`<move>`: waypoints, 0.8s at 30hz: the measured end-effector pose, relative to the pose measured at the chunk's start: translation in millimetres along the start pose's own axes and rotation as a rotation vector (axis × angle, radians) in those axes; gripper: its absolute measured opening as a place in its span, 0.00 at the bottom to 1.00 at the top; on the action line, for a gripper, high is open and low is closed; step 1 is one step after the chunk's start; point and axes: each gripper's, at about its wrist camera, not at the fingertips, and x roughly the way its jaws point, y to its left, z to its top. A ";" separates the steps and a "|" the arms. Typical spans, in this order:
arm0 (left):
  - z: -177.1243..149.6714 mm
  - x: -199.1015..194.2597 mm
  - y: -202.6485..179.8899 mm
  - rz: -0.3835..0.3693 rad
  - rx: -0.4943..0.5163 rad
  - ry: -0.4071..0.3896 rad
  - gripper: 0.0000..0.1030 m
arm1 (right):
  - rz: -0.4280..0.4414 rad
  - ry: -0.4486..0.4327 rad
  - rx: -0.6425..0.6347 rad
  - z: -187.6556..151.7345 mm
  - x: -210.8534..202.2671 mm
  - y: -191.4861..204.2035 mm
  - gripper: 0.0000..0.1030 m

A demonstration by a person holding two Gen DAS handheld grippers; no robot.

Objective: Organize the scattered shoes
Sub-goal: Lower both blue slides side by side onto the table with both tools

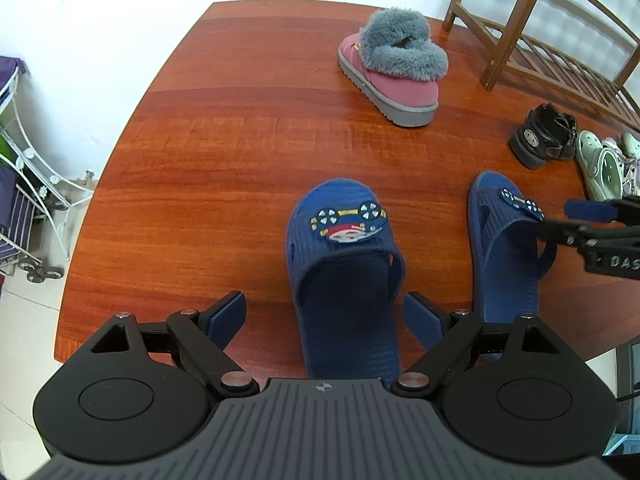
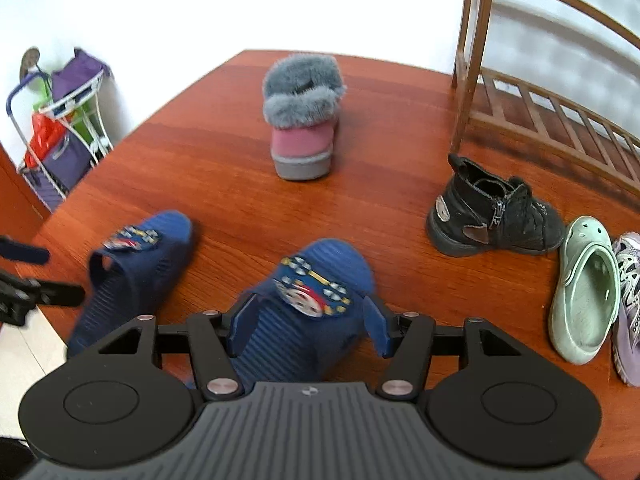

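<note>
Two matching blue slippers with a cartoon car patch lie on the red-brown wooden table [image 1: 200, 160]. The left slipper [image 1: 344, 264] points away from me, and my left gripper [image 1: 326, 318] stands open with a pad on either side of its heel end, not touching it. The right slipper [image 2: 312, 300] sits between the pads of my right gripper [image 2: 311, 328], which have come in against its two sides. In the left wrist view that slipper [image 1: 504, 248] shows to the right, with the right gripper [image 1: 572, 222] reaching in at its strap.
A pink boot with grey fur [image 2: 304, 128] stands farther back. On the right are a black ankle shoe [image 2: 492, 216], a pale green clog [image 2: 584, 292] and a lilac sneaker [image 2: 628, 304]. A slatted wooden rack [image 2: 540, 120] stands at the back right. A wire cart [image 2: 64, 128] is on the floor, left.
</note>
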 end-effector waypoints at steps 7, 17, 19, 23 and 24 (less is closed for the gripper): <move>-2.6 -0.1 4.7 0.003 -0.031 0.006 0.84 | 0.021 0.064 -0.014 -0.5 22.9 -7.5 0.42; -10.3 -5.7 19.5 0.018 -0.076 -0.003 0.84 | 0.012 0.075 0.010 -2.7 27.8 16.2 0.35; -12.7 -7.2 22.6 0.020 -0.081 -0.003 0.84 | 0.019 0.074 -0.003 -2.6 29.4 26.1 0.35; -16.9 -10.4 28.2 0.027 -0.089 -0.005 0.84 | 0.031 0.076 -0.019 -2.0 33.2 41.0 0.35; -18.1 -11.4 29.5 0.028 -0.092 -0.005 0.84 | 0.034 0.077 -0.023 -1.8 34.2 44.6 0.35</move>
